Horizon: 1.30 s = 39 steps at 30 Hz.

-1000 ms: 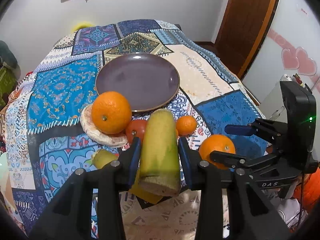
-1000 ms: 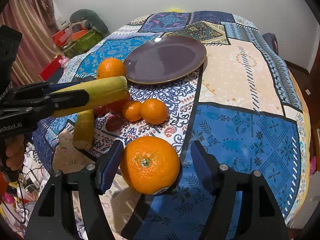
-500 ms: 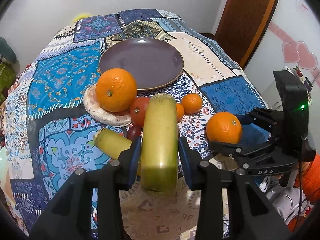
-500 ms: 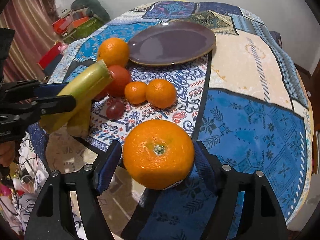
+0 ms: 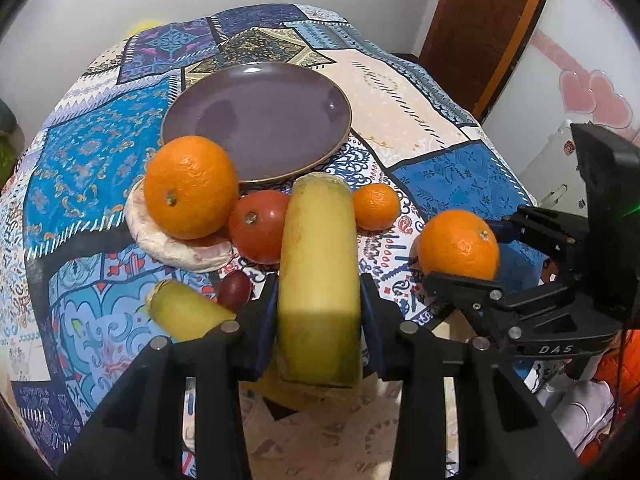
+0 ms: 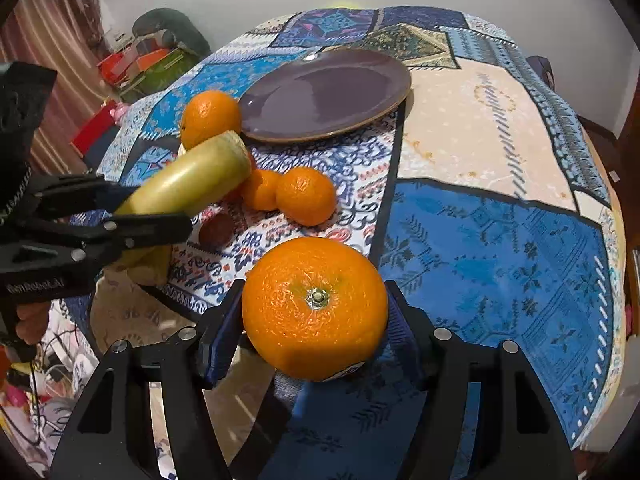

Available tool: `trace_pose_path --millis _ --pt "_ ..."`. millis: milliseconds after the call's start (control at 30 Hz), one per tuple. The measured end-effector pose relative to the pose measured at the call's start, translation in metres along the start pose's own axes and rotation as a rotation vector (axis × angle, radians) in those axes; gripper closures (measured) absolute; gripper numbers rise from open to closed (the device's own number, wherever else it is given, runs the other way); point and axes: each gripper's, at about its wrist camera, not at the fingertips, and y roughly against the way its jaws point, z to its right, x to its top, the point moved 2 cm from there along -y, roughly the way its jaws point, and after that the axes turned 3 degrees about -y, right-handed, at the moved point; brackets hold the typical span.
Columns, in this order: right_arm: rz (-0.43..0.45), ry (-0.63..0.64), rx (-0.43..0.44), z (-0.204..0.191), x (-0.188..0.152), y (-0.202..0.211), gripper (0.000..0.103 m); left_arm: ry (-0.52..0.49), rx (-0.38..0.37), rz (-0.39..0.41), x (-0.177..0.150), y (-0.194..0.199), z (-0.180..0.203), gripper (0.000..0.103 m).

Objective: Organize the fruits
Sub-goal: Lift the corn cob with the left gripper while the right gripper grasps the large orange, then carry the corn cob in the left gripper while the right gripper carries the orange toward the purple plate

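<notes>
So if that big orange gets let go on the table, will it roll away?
Probably a little. The orange is round, so it could roll once the right gripper opens. The patterned cloth looks soft and might slow it. Its dimpled peel likely grips the pads well.

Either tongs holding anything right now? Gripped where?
Left tongs: yellow-green banana piece, clamped across its near cut end. Right tongs: large round orange, squeezed at its sides.

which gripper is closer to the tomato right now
Left. The left gripper, holding the banana piece, sits just in front of the tomato; the right gripper, with its orange, is off to the tomato's right.
</notes>
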Motion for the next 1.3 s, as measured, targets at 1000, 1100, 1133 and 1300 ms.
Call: trace_pose_path --millis 1000,1100,1133,1300 --pt "0.051 -0.022 -0.035 0.014 0.009 0.021 0.04 0.054 -0.047 0.026 0.016 0.003 0.011 0.066" --pt "0.068 -0.014 -0.044 0.013 0.015 0.025 0.04 0.067 -0.041 0.066 0.017 0.021 0.008 0.066" --pt "0.072 -0.013 -0.047 0.013 0.017 0.027 0.04 0.068 -0.034 0.078 0.018 0.027 0.007 0.066" --pt "0.132 0.008 -0.058 0.006 0.037 0.043 0.04 0.069 0.007 0.16 0.028 0.057 -0.002 0.066"
